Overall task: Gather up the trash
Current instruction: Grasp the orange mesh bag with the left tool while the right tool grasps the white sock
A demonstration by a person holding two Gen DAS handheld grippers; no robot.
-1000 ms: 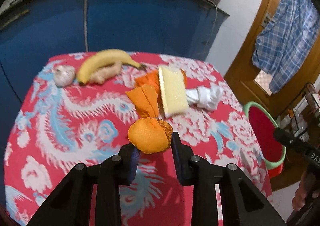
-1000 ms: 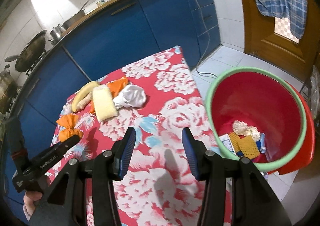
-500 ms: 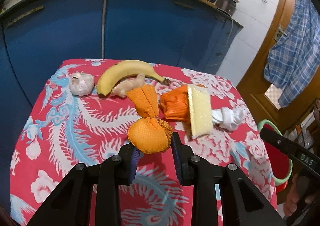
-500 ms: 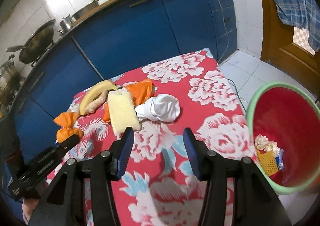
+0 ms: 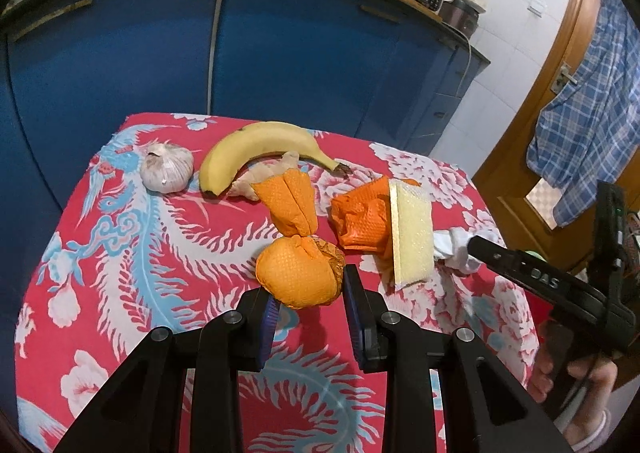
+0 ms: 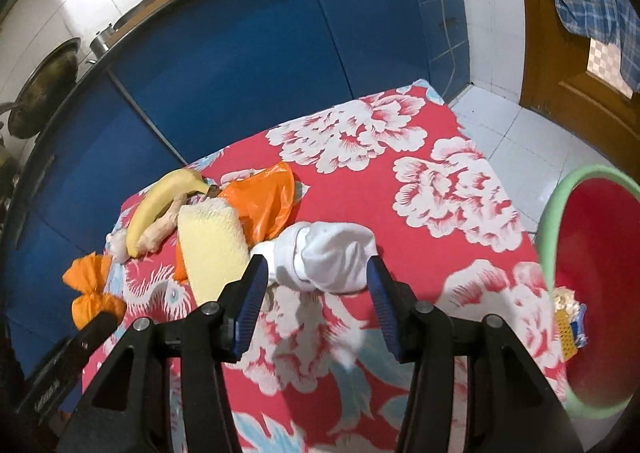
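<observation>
**Claws at work on two pieces of trash**

Left claw [image 5: 306, 299]: nearly closed, its blue pads pinching the round end of the orange knotted bundle [image 5: 298, 271], so the bundle can be carried off the desk [image 5: 120, 253]. The bundle's long axis runs away from the camera; its twisted tail points toward the banana [image 5: 256, 147], ginger [image 5: 264, 175] and garlic [image 5: 167, 169], food that lies grouped at the far edge. Right claw [image 6: 314, 293]: about half open, straddling the white wad [image 6: 328, 257]; the pads stand beside it without visibly pressing, probably set for a grasp. The wad's long axis lies crosswise between the pads, its narrow end pointing toward the yellow sponge [image 6: 212, 249], which leans on an orange bag [image 6: 264, 201]. The red bin [image 6: 600, 293] waits beside the desk on the right, already holding scraps
</observation>
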